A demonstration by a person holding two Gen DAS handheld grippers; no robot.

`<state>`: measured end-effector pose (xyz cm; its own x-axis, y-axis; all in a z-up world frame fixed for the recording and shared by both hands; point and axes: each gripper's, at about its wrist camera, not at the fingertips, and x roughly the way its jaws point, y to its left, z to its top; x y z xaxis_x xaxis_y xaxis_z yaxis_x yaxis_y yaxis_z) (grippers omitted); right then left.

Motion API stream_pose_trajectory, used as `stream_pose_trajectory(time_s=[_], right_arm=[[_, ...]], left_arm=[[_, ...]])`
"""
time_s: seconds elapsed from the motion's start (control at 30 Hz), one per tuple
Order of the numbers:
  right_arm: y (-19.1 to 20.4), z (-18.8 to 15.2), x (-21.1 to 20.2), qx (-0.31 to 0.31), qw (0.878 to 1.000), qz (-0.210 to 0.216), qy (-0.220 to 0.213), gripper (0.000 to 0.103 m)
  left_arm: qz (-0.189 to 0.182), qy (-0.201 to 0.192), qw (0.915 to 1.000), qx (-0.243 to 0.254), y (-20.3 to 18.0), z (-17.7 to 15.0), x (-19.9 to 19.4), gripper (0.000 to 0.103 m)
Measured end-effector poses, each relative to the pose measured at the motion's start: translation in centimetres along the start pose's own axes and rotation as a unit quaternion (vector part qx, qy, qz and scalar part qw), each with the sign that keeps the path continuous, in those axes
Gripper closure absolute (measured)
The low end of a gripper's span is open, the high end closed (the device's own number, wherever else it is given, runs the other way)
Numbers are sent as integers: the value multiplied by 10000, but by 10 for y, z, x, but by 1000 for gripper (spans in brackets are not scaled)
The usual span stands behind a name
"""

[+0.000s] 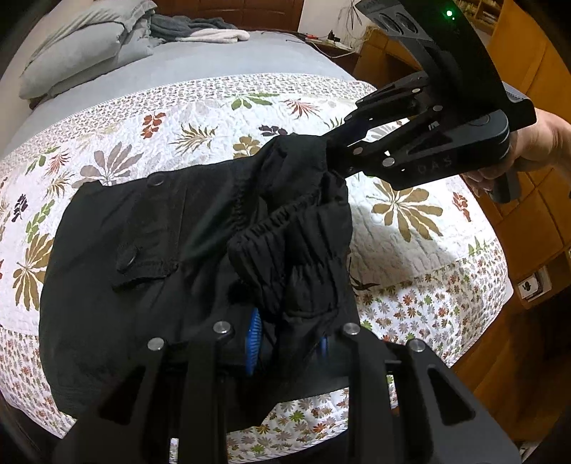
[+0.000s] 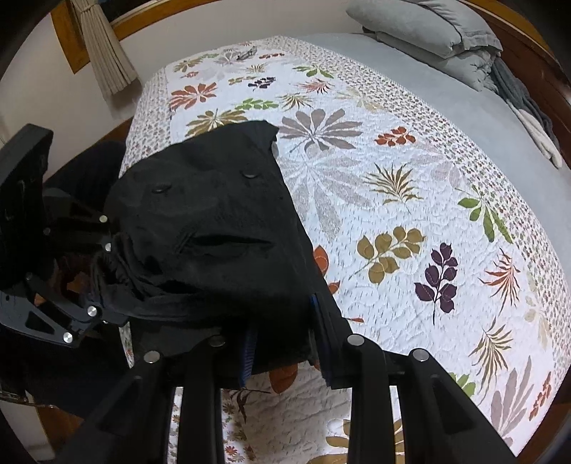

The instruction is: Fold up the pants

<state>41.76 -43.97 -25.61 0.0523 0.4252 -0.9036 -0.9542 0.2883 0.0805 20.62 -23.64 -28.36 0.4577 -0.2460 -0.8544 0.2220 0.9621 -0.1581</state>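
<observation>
Black pants (image 1: 150, 250) lie bunched on a floral quilt (image 1: 214, 114). My left gripper (image 1: 285, 342) is shut on the elastic waistband (image 1: 285, 246) at the near edge. My right gripper (image 1: 330, 157) is shut on the waistband's far end, lifting it slightly. In the right wrist view, the pants (image 2: 214, 221) drape over my right gripper (image 2: 282, 342), which pinches the cloth between blue pads (image 2: 249, 349). The left gripper (image 2: 96, 282) grips the bunched waistband at the left.
Grey pillows and folded blankets (image 1: 92, 46) sit at the head of the bed, and also show in the right wrist view (image 2: 442, 32). A wooden cabinet (image 1: 528, 228) stands right of the bed. A curtain (image 2: 103, 57) hangs by the wall.
</observation>
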Motion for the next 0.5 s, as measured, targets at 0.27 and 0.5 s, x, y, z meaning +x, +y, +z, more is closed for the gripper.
stream_pose_trajectory(time_s=[0.27, 0.5], right_arm=[[-7, -15, 14, 119, 9999, 11, 81, 72], [-11, -30, 18, 361, 9993, -74, 90, 66]], left_arm=[[51, 173, 9998, 98, -2, -5, 16, 79], [30, 281, 9995, 134, -1, -10, 26, 76]])
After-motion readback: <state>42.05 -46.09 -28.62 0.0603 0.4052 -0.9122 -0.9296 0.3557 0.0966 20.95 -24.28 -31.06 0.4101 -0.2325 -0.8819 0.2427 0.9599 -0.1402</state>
